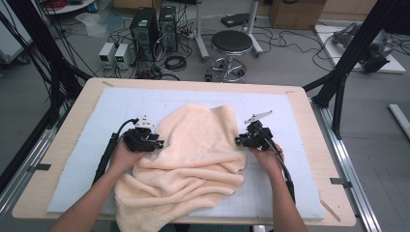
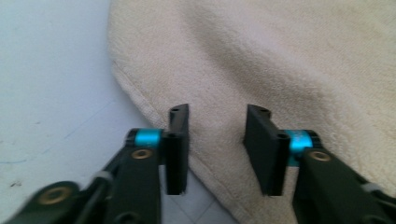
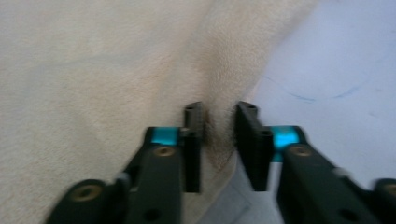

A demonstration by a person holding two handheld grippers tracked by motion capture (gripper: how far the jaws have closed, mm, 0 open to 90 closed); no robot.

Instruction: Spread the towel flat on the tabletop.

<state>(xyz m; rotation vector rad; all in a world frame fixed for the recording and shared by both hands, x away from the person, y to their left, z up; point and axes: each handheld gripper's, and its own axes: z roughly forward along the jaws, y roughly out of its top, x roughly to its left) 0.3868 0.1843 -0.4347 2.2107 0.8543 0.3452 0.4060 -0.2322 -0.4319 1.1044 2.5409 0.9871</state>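
One cream terry towel (image 1: 193,154) lies rumpled on the pale blue mat (image 1: 300,193) that covers the wooden table (image 1: 63,145), its long axis running from the far middle of the mat toward the person, where its near end hangs over the table's front edge. Folds cross it near the middle, and its far part lies flatter and rounded.

From the high view, the left gripper (image 1: 157,144) sits at the towel's left edge and the right gripper (image 1: 239,141) at its right edge, roughly level with each other, each held in a hand with the forearm coming in from the bottom. How wide the jaws stand cannot be told from there.

Each gripper's own view supplies that. Looking along the left gripper (image 2: 217,144), its jaws stand clearly apart over the towel's hemmed border (image 2: 154,114), with cloth lying in the gap and neither pad pressing on it; bare mat (image 2: 51,93) shows to the left. Looking along the right gripper (image 3: 219,142), its jaws stand much closer together, a raised ridge of towel (image 3: 219,93) running into the narrow gap; whether the pads actually pinch it cannot be told through the blur.

Beyond the table, a black stool (image 1: 231,43) and computer towers (image 1: 154,26) stand on the floor.
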